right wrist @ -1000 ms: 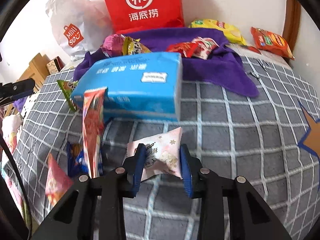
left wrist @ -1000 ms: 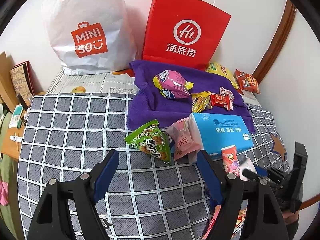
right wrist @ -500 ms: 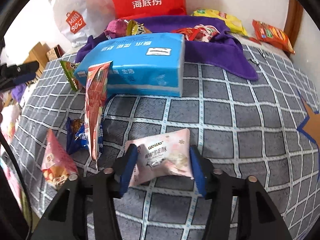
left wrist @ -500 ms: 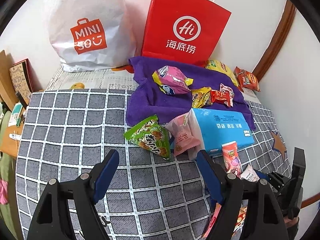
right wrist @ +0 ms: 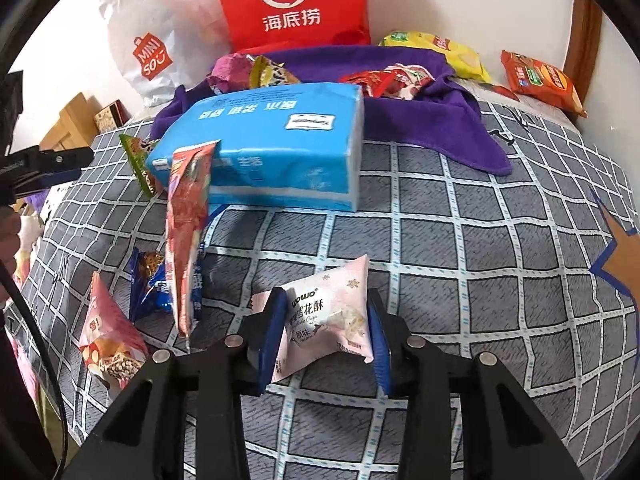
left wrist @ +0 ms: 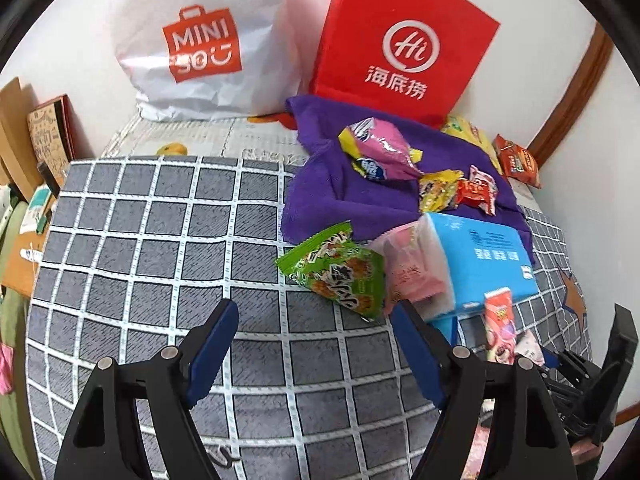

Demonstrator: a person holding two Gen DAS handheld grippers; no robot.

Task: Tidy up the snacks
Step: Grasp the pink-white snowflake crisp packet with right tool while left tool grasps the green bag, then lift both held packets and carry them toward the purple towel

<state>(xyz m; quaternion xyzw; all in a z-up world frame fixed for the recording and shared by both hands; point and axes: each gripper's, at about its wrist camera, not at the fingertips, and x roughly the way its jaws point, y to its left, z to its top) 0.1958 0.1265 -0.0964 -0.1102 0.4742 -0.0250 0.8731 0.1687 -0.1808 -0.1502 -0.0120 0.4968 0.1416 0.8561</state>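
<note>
Fingers (right wrist: 276,332) around one pink packet (right wrist: 332,316)

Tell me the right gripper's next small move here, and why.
Probably lift. The right gripper has just been closing on the pale pink snack packet, and its pads now press both sides while the packet seems to rest on the checked cloth. Raising it slightly would test the hold before carrying it.
</note>
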